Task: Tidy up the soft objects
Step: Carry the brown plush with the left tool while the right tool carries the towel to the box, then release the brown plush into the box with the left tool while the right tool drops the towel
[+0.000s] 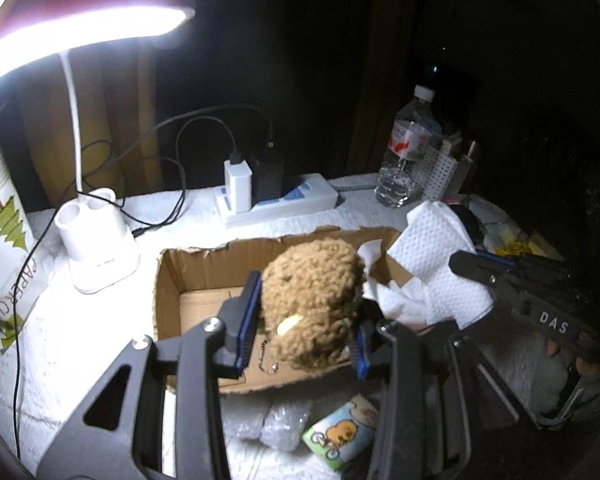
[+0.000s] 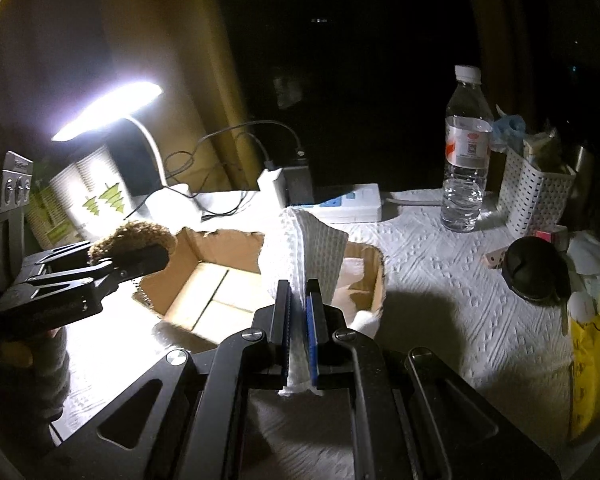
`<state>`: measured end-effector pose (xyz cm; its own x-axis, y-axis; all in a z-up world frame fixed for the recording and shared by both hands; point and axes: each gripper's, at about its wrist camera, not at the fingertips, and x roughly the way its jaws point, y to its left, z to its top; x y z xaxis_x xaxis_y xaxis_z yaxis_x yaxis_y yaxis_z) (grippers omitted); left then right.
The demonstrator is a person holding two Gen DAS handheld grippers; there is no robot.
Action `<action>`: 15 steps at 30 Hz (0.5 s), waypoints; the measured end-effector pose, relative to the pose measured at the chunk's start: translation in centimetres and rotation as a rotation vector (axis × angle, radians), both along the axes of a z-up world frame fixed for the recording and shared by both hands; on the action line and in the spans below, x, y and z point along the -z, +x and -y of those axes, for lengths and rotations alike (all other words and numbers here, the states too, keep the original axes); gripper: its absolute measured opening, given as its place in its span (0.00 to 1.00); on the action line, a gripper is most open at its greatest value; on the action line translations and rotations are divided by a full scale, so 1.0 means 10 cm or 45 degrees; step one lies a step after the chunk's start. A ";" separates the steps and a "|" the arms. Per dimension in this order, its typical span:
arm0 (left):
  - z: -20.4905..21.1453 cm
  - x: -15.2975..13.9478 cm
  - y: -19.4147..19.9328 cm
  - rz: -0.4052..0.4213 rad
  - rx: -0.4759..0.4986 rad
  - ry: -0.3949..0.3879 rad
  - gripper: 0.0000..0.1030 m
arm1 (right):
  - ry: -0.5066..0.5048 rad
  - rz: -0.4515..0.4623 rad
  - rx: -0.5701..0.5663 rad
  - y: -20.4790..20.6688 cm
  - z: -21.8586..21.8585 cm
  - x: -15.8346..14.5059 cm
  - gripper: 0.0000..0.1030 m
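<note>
- Holding item one: left hand-held gripper (image 1: pixel 300 320), fingers pinching a brown plush toy (image 1: pixel 314 300) from both sides, raised over the near wall of the cardboard box (image 1: pixel 204 272).
- Item two: right hand-held gripper (image 2: pixel 299 308), fingers pressed nearly together on a white paper towel (image 2: pixel 304 248), its free end draped above the box's right part.
- Container: box sits open on the bench (image 2: pixel 440 280); its floor looks bare, though the far corner is poorly seen.
- Step in hand, by judgement: both soft things carried to the box, not yet released.
- Next move calls for: lowering each inside the walls, then spreading the fingers.
- Unsorted: patterned soft packet (image 1: pixel 340 436) lying on the bench just outside the box.
</note>
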<state>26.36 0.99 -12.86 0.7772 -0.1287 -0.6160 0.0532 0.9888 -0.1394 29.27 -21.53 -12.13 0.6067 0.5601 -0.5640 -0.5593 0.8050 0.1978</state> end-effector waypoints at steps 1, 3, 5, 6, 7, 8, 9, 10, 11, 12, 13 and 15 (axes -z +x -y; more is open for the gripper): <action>0.01 0.03 0.03 -0.009 -0.001 0.002 0.38 | -0.001 -0.005 0.004 0.04 0.00 0.02 0.07; 0.00 0.09 0.10 -0.030 -0.003 0.004 0.38 | -0.005 -0.014 0.007 0.12 -0.02 0.06 0.07; -0.01 0.15 0.17 -0.053 -0.004 0.004 0.38 | -0.015 -0.021 0.008 0.18 -0.04 0.10 0.07; -0.01 0.19 0.21 -0.067 -0.003 0.006 0.38 | -0.030 -0.016 0.015 0.20 -0.06 0.13 0.07; -0.01 0.22 0.25 -0.080 -0.003 0.011 0.38 | -0.048 -0.012 0.020 0.23 -0.09 0.15 0.07; 0.00 0.26 0.28 -0.093 -0.003 0.018 0.38 | -0.057 -0.013 0.021 0.25 -0.10 0.17 0.07; 0.01 0.29 0.31 -0.100 -0.003 0.022 0.39 | -0.064 -0.016 0.020 0.27 -0.12 0.20 0.07; 0.01 0.31 0.33 -0.107 -0.004 0.027 0.39 | -0.074 -0.020 0.019 0.29 -0.14 0.22 0.07; 0.02 0.34 0.36 -0.116 -0.005 0.031 0.39 | -0.088 -0.021 0.018 0.31 -0.17 0.25 0.07; 0.02 0.37 0.38 -0.125 -0.006 0.034 0.39 | -0.101 -0.023 0.017 0.33 -0.20 0.27 0.07; 0.02 0.41 0.41 -0.136 -0.006 0.035 0.39 | -0.115 -0.027 0.010 0.34 -0.23 0.30 0.07; 0.03 0.46 0.46 -0.157 -0.006 0.043 0.39 | -0.154 -0.039 -0.005 0.35 -0.30 0.35 0.07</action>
